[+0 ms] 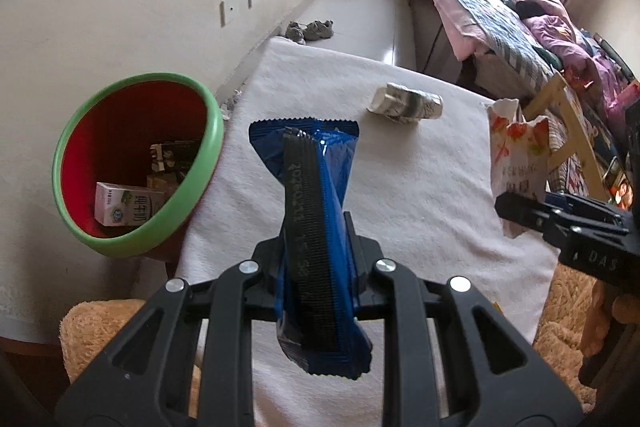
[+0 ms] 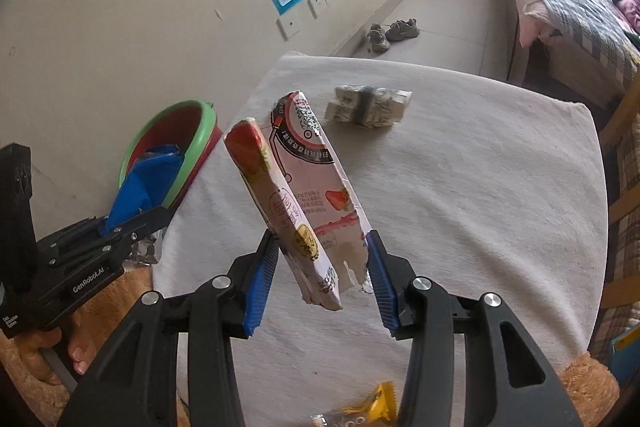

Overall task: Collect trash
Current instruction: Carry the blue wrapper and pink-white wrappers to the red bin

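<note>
Two pieces of trash are held off the white cloth-covered table point(image 2: 460, 187) at once. Open cloth spreads between the grippers and the table's far edge, broken only by a crumpled grey-white carton point(image 1: 406, 103) lying on its side near that edge; beyond it the floor runs clear to a pair of shoes point(image 2: 394, 31). A round bin point(image 1: 136, 163), red inside with a smooth green rim, stands tilted against the table's left side, its rim just beside the cloth edge, with a small milk box point(image 1: 126, 209) in it. The left gripper point(image 1: 318, 267) has its jaws pressed together on a glossy blue foil wrapper point(image 1: 316, 163), twisted, with serrated ends and a ribbed dark seam. The right gripper point(image 2: 320, 267) has its ridged blue pads point(image 2: 260, 279) clamped on the lower end of a flattened pink strawberry-print carton point(image 2: 296, 195), creased and torn at its bottom corner, tilted over the cloth. A yellow wrapper point(image 2: 376, 407) lies at the near table edge beside fuzzy tan fabric point(image 1: 100, 327).
</note>
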The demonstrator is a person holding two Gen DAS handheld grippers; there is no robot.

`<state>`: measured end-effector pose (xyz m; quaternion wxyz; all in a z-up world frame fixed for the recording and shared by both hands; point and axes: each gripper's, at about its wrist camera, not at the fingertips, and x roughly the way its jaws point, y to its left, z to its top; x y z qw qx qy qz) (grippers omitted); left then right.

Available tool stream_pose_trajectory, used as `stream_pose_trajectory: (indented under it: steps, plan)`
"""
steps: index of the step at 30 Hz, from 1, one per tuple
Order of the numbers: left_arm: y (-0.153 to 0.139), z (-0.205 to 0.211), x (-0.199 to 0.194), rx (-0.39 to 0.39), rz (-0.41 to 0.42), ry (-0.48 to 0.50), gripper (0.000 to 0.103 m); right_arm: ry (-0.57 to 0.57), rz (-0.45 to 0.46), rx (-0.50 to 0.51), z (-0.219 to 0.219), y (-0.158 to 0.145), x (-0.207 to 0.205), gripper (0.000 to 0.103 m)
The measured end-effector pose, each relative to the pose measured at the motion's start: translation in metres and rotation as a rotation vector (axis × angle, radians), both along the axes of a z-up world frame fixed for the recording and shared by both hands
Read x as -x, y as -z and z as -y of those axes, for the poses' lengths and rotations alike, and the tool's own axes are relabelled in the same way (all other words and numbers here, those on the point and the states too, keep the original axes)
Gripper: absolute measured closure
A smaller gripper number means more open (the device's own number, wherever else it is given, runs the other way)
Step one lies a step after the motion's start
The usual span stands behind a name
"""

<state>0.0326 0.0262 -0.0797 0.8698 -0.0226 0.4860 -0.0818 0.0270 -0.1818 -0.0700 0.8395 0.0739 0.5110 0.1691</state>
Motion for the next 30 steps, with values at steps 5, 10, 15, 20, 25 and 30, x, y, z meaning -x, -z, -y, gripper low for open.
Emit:
stream_pose_trajectory:
  steps: [5,10,15,20,25,30]
  plan:
    - [0.002,-0.008,-0.001,0.01,-0.002,-0.024,0.082,-0.012,0.006,0.0,-0.01,0.0,0.0,0.059]
    - [0.001,-0.018,0.0,0.025,0.011,-0.052,0.082,-0.026,0.002,0.001,-0.019,-0.001,0.0,0.059]
    - [0.0,-0.027,-0.001,0.028,0.022,-0.076,0.082,-0.044,0.0,0.007,-0.027,-0.001,-0.001,0.059]
    - [0.004,-0.03,0.001,0.032,0.016,-0.084,0.082,-0.055,0.001,0.013,-0.034,-0.001,-0.002,0.059]
    - [0.004,-0.031,0.002,0.032,0.017,-0.089,0.082,-0.073,0.004,0.018,-0.042,-0.002,-0.003,0.059]
    - [0.007,-0.04,0.001,0.035,0.01,-0.115,0.082,-0.095,0.002,0.018,-0.051,-0.002,-0.003,0.059]
